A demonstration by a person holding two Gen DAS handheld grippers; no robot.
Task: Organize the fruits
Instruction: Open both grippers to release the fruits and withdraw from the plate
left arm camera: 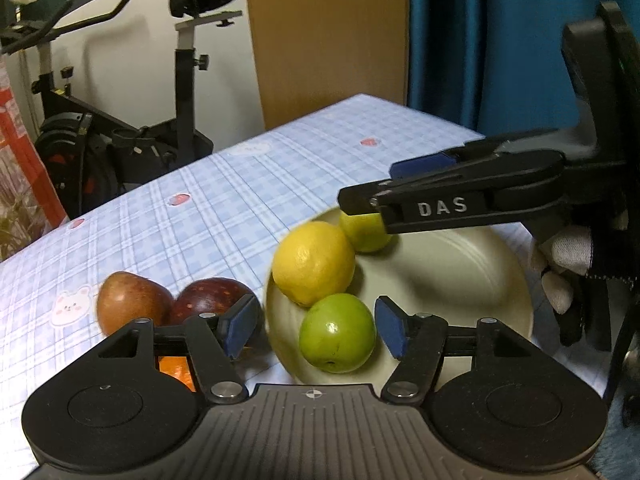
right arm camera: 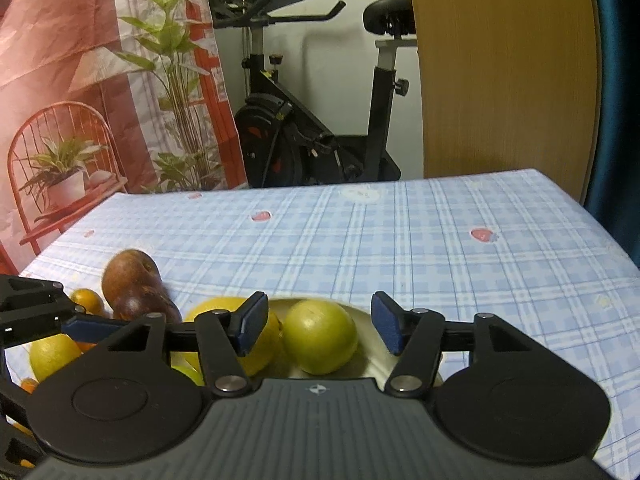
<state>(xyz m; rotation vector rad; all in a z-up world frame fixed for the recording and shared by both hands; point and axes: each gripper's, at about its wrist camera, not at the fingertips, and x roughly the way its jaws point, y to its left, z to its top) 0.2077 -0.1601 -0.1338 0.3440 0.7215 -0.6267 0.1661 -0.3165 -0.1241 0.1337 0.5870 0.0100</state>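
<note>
Jaws spread on both: left gripper [left arm camera: 316,326] brackets the round green fruit [left arm camera: 337,333] on the near rim of the cream plate [left arm camera: 480,264], right gripper [right arm camera: 318,328] the far yellow-green fruit [right arm camera: 320,336]; I'd lift straight up, avoiding the yellow lemon [left arm camera: 313,263].

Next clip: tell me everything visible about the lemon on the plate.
The lemon is bright yellow, oval, with dimpled, slightly glossy skin and looks whole. It lies on its side at the left edge of the pale plate, touching a green fruit in front and seeming to touch another behind. Neither gripper touches it.
</note>
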